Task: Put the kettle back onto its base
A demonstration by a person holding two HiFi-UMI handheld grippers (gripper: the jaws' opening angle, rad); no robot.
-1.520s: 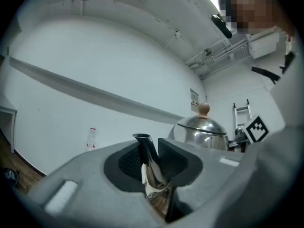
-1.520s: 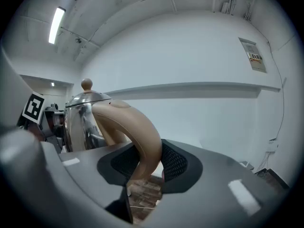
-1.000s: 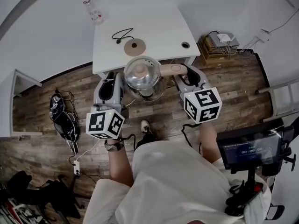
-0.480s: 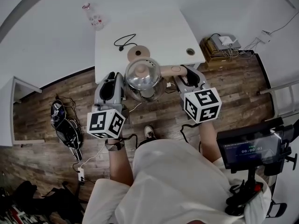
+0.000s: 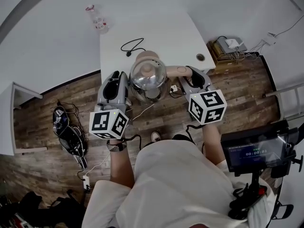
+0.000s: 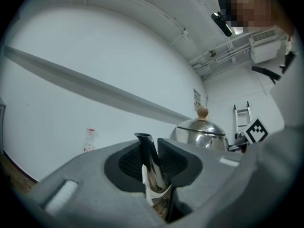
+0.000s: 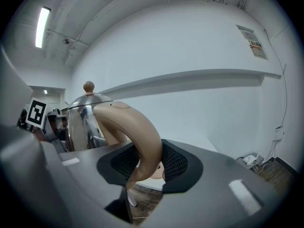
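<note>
A steel kettle (image 5: 148, 76) with a tan lid knob hangs in the air over the near edge of the white table (image 5: 166, 30). It is carried between both grippers. My left gripper (image 5: 122, 81) is shut on its spout (image 6: 151, 165), which stands up between the ribbed pads. The kettle's body (image 6: 202, 132) is to the right in the left gripper view. My right gripper (image 5: 186, 73) is shut on the tan handle (image 7: 140, 141), with the body (image 7: 80, 122) to its left. The tan round base (image 5: 145, 55) lies on the table just beyond the kettle, partly hidden by it.
A black cord (image 5: 132, 46) runs from the base across the table. A small clear bottle (image 5: 97, 19) stands past the table's far left corner. The table has a cable hole (image 5: 200, 57). Boxes and cables (image 5: 228, 45) lie on the floor at right, a bag (image 5: 69, 132) at left.
Both grippers have carried the kettle forward from over the floor to over the table's near edge. It now covers part of the base. Both grips are unchanged.
</note>
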